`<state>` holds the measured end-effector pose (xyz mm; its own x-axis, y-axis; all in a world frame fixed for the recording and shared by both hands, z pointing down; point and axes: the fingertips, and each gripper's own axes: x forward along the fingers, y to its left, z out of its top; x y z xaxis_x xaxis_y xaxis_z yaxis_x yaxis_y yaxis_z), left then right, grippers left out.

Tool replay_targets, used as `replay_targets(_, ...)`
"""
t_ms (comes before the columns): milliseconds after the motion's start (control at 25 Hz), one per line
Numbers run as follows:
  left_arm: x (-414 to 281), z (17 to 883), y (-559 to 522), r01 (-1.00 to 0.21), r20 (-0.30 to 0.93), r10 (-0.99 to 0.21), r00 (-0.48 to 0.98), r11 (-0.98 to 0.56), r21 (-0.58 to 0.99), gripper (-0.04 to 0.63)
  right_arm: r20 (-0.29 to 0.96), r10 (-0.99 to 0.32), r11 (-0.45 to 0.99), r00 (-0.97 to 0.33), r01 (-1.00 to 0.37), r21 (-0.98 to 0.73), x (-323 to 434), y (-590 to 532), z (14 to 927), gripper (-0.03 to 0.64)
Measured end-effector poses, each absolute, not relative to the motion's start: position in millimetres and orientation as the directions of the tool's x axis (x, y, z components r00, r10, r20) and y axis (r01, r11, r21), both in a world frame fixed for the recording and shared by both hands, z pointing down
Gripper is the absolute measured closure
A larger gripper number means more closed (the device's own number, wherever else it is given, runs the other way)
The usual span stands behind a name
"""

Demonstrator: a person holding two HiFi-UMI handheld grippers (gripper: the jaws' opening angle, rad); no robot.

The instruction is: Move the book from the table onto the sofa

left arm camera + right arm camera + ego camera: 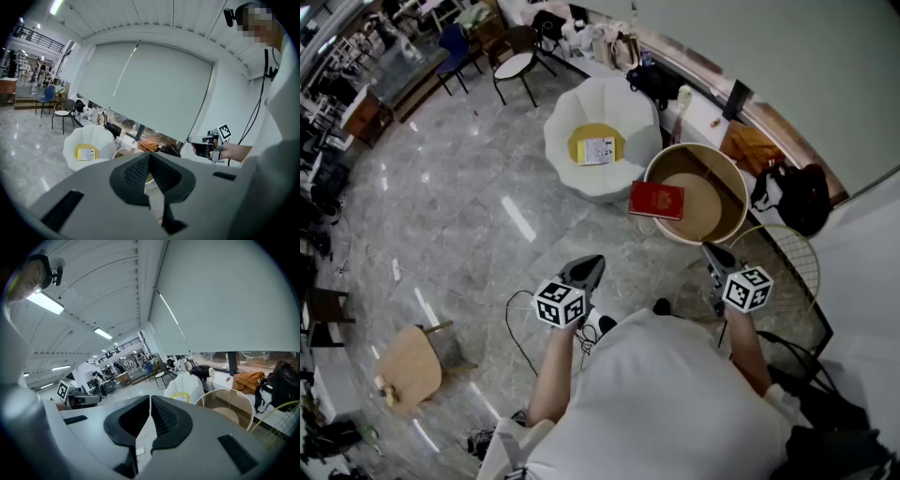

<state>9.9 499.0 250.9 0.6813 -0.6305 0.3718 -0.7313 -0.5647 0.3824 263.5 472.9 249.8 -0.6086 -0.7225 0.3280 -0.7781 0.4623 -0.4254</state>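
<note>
The red book [657, 200] lies on the left edge of a round, rimmed table [694, 147], partly over the rim. Just beyond it stands a white petal-shaped sofa [600, 98] with a yellow cushion [581, 141] and a printed sheet [597, 150] on it. My left gripper [586, 270] hovers over the floor, short of the book, jaws shut and empty [150, 154]. My right gripper [717, 255] hangs at the table's near side, also shut on nothing [150, 397]. Both gripper views show the sofa [91, 138] [187, 383] ahead; the book is hidden in them.
A wire-frame side table [787, 258] stands at the right beside a black bag [797, 197]. A low counter with clutter [703, 112] runs along the wall. A wooden stool [411, 366] and cables [520, 337] are on the marble floor at the left. Black chairs [517, 64] stand further off.
</note>
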Motion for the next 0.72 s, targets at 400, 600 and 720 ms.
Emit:
replay_targets(400,20,255,505,-0.731,0.38,-0.625,0.682,-0.56,0.389,0.594,0.329,-0.718,0.466,-0.614,-0.774,-0.428,269,478,252,0.576)
replay_targets(600,25,256,504,-0.733,0.386,-0.624,0.68,-0.56,0.386,0.594,0.326,-0.721,0.461,-0.612,-0.774,-0.434,276,476,253,0.575)
replay_targets(720,26,255,503,-0.737,0.39,-0.626,0.675,-0.555,0.386,0.594,0.329,-0.716,0.454,-0.615,-0.769,-0.45,280,475,254,0.575)
